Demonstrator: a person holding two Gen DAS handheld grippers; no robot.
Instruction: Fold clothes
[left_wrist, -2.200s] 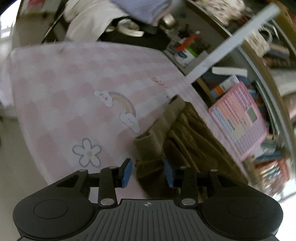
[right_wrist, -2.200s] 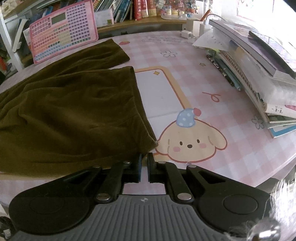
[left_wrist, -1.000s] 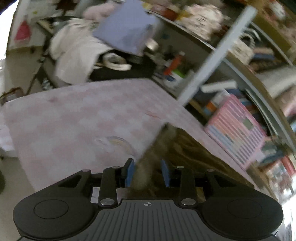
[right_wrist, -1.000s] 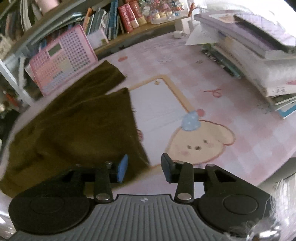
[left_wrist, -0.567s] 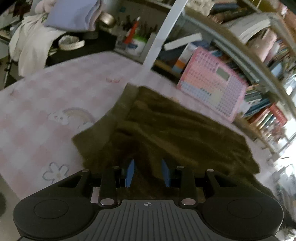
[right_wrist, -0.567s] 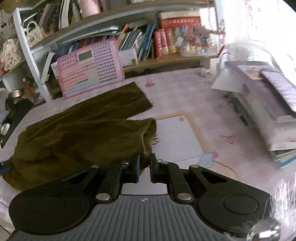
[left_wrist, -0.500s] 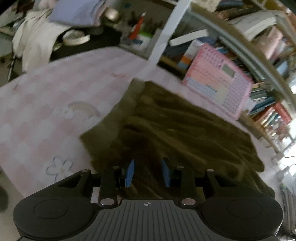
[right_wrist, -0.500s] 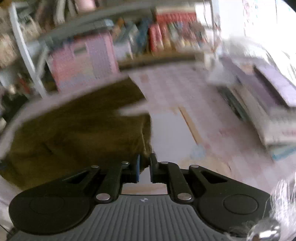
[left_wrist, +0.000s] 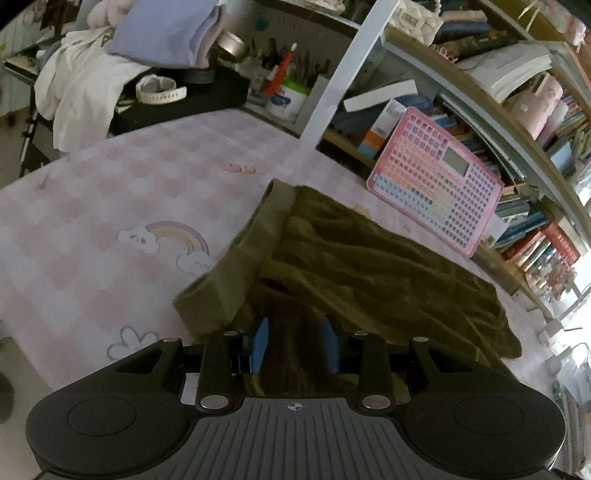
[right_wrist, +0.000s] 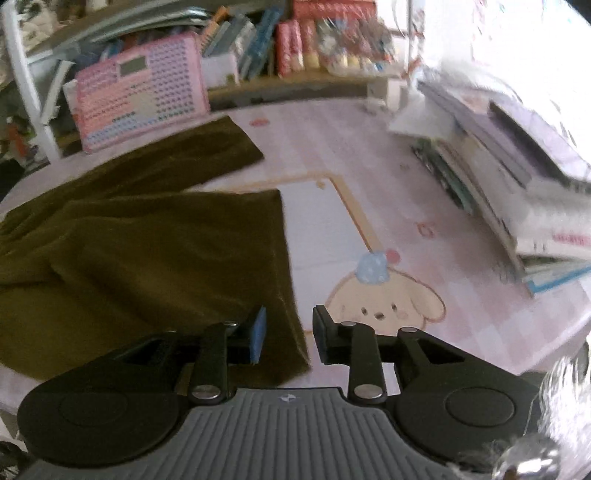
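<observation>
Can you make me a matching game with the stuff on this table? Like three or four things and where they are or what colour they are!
Things:
1. trousers
2. puppy drawing
3. pink button board
4. book stack

Descriptions:
A. leaning upright against the shelf
B. olive brown, spread on the tablecloth
C. piled at the table's right side in the right wrist view
D. printed on the tablecloth, wearing a blue hat

Pairs: 1-B, 2-D, 3-A, 4-C

olive-brown garment (left_wrist: 369, 266), pink-checked tablecloth (left_wrist: 110, 192)
</observation>
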